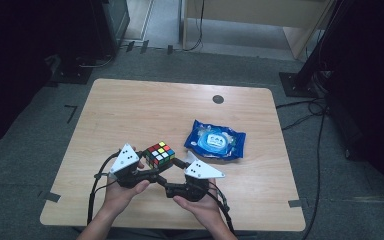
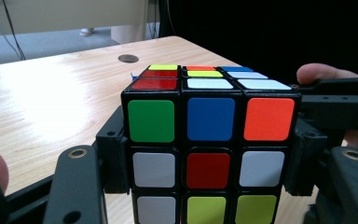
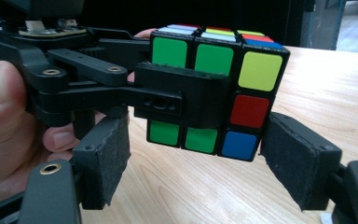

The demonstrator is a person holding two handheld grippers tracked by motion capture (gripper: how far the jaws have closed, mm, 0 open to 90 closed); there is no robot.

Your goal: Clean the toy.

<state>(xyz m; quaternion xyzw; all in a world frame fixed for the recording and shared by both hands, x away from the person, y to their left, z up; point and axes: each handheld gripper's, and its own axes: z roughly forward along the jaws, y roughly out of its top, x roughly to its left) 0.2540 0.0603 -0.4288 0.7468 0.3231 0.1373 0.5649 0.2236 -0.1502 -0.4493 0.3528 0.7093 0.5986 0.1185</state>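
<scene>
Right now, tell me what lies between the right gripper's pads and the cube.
Nothing but bare table. In the right gripper view the right gripper stands open below the cube, which the left gripper clamps.

Lab — stands [image 1: 300, 75], cables [image 1: 320, 150], grey carpet [image 1: 25, 165].

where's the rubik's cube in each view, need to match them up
High view: cube low centre, between the left gripper and right gripper.
Left gripper view: cube close up, centre, clamped between the jaws.
Right gripper view: cube upper centre, above the open jaws.
Shared landmark: wooden table.
</scene>
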